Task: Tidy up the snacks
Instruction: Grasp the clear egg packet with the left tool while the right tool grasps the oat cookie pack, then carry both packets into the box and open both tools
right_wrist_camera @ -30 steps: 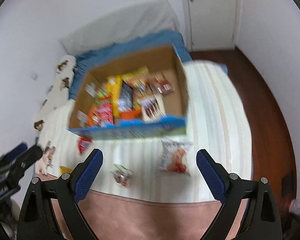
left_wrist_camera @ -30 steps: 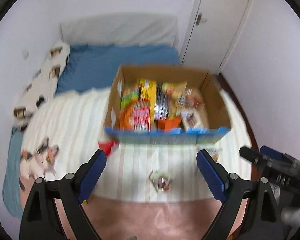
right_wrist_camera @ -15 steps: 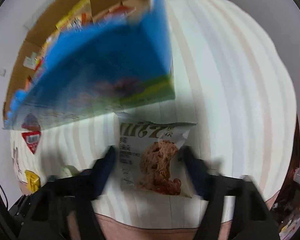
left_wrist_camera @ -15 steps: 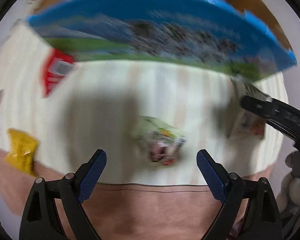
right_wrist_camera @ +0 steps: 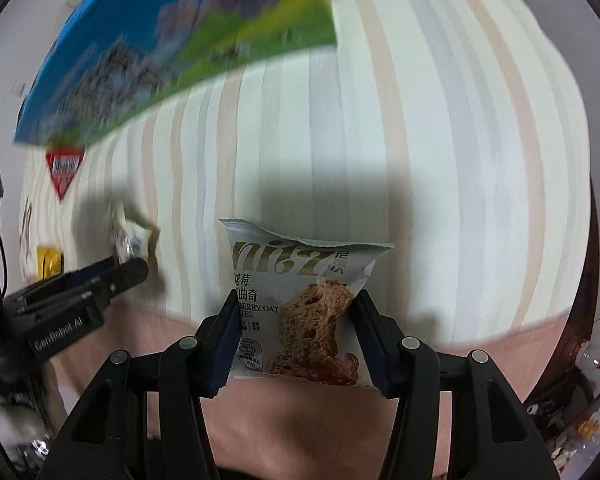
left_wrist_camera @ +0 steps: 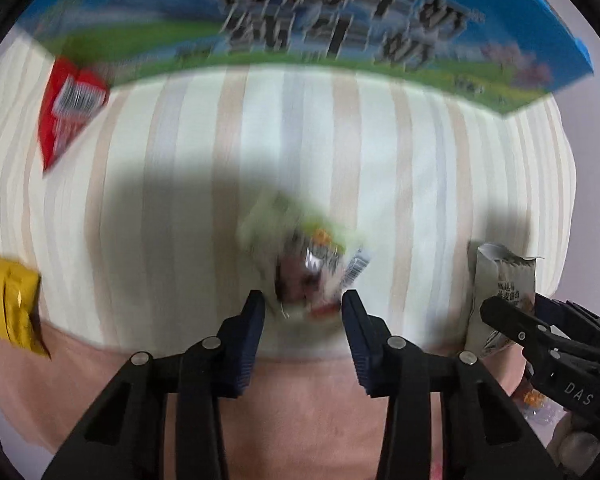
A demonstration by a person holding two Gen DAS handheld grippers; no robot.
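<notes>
A small green-and-white snack packet (left_wrist_camera: 304, 256), blurred, lies on the striped bed cover (left_wrist_camera: 180, 152). My left gripper (left_wrist_camera: 304, 312) points down and is shut on its near end. A silver oat cookie packet (right_wrist_camera: 300, 280) lies further right. My right gripper (right_wrist_camera: 296, 316) has its jaws closing on it, both pads against the packet's side edges. The left wrist view shows that packet (left_wrist_camera: 500, 276) and the right gripper (left_wrist_camera: 500, 312) at its right edge. In the right wrist view the left gripper (right_wrist_camera: 136, 270) is at the left, on the small packet (right_wrist_camera: 130, 236).
The blue-and-green printed side of the snack box (left_wrist_camera: 340, 32) stands close behind both packets. A red packet (left_wrist_camera: 68, 108) lies by the box's left corner. A yellow packet (left_wrist_camera: 14, 304) lies at the cover's left edge. Pink bedding (left_wrist_camera: 300, 400) runs under the grippers.
Both grippers came down from high above the bed to the cover. Each pair of jaws went from wide apart to narrow around its packet.
</notes>
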